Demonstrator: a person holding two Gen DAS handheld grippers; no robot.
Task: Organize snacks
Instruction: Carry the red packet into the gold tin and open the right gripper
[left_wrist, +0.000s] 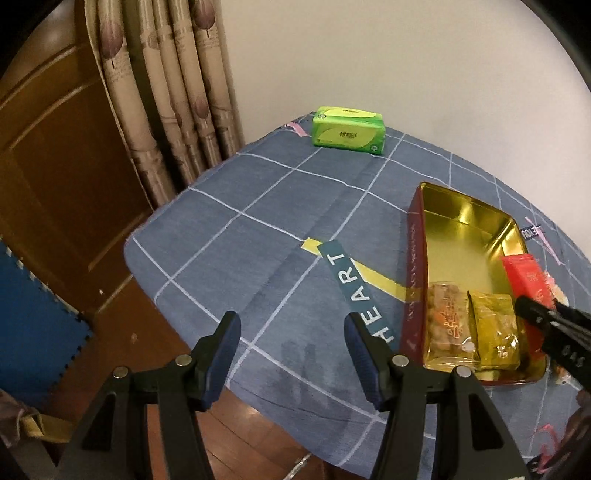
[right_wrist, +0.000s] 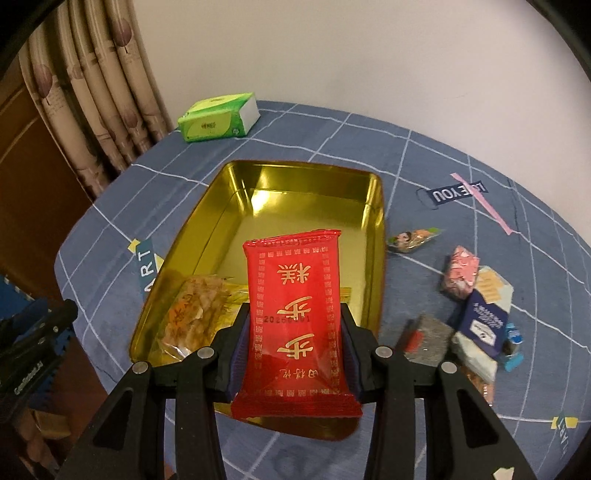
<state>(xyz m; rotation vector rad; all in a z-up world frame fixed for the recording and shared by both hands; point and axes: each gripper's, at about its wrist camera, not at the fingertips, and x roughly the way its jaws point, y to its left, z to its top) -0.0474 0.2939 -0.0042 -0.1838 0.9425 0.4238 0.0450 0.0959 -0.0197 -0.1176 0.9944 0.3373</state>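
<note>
A gold-lined tin (right_wrist: 295, 206) with dark red outer walls lies open on the blue checked tablecloth. My right gripper (right_wrist: 294, 314) is shut on a red snack packet (right_wrist: 291, 266) with gold characters and holds it upright over the tin's near end. A clear packet of nut brittle (right_wrist: 192, 314) lies in that end, and a yellow packet (left_wrist: 496, 332) lies beside it. My left gripper (left_wrist: 291, 321) is open and empty over the cloth, left of the tin (left_wrist: 465, 251). In the left wrist view the right gripper (left_wrist: 546, 314) and the red packet (left_wrist: 524, 273) show at the tin's right side.
A green tissue pack (right_wrist: 218, 118) stands at the far edge of the table. Several loose wrapped snacks (right_wrist: 476, 306) lie on the cloth right of the tin. Curtains (left_wrist: 166, 92) and a wooden door (left_wrist: 55, 166) stand beyond the table's left edge, with a blue foam mat (left_wrist: 33, 321) on the floor.
</note>
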